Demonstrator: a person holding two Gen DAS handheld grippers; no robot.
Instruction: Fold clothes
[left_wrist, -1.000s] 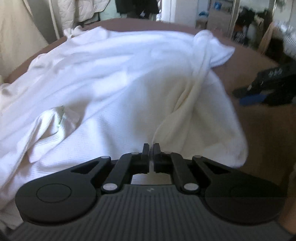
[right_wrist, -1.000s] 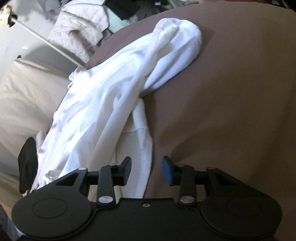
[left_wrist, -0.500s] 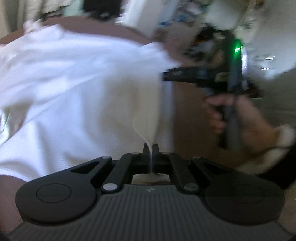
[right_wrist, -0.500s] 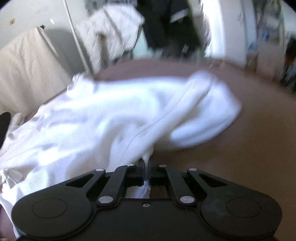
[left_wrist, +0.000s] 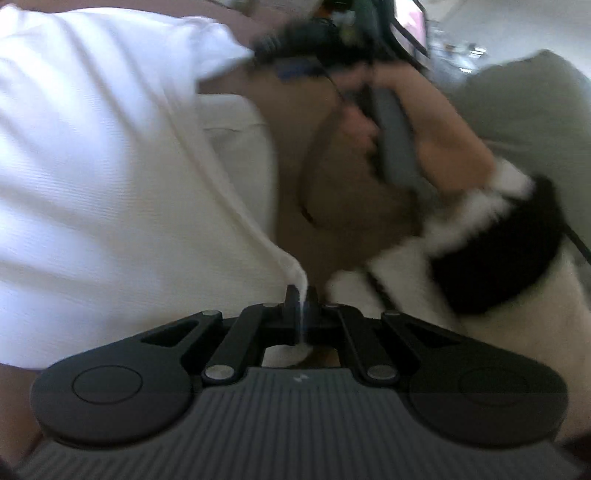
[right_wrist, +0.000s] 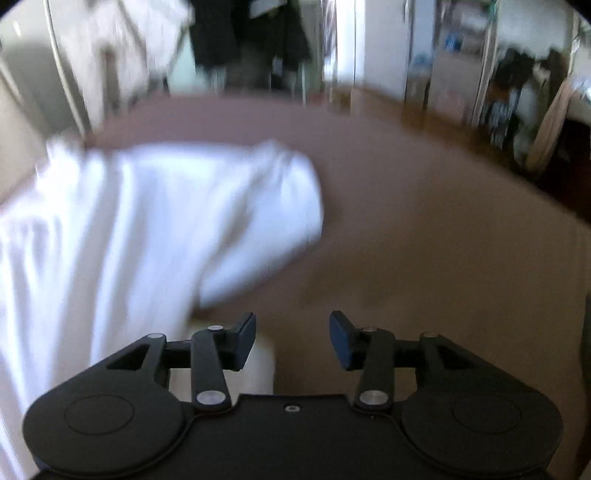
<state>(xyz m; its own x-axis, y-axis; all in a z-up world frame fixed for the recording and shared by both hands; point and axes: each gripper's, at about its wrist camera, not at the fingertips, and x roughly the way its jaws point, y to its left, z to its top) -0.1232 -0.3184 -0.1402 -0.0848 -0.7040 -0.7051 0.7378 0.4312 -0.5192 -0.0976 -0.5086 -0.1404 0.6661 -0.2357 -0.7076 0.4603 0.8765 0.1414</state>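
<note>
A white garment (left_wrist: 103, 166) lies spread over a brown surface (left_wrist: 291, 122). My left gripper (left_wrist: 302, 306) is shut on a pinched edge of its fabric, which stretches away to the upper left. In the right wrist view the same white garment (right_wrist: 147, 229) covers the left half, blurred by motion. My right gripper (right_wrist: 292, 338) hangs above the brown surface (right_wrist: 424, 258) just right of the cloth; its jaws are opening and nothing is between them. The right gripper's dark body also shows at the top of the left wrist view, held by a hand (left_wrist: 424, 122).
A sleeve with white fluffy cuff (left_wrist: 480, 206) reaches in from the right. Beyond the brown surface's far edge stand hanging clothes (right_wrist: 251, 40), a rail (right_wrist: 66, 74) and cluttered shelves (right_wrist: 517, 92). Bare brown surface fills the right half of the right wrist view.
My right gripper closed on the cloth edge half a second ago and now stands open and higher, the cloth released. My left gripper, still shut on the fabric, has swung toward the right hand.
</note>
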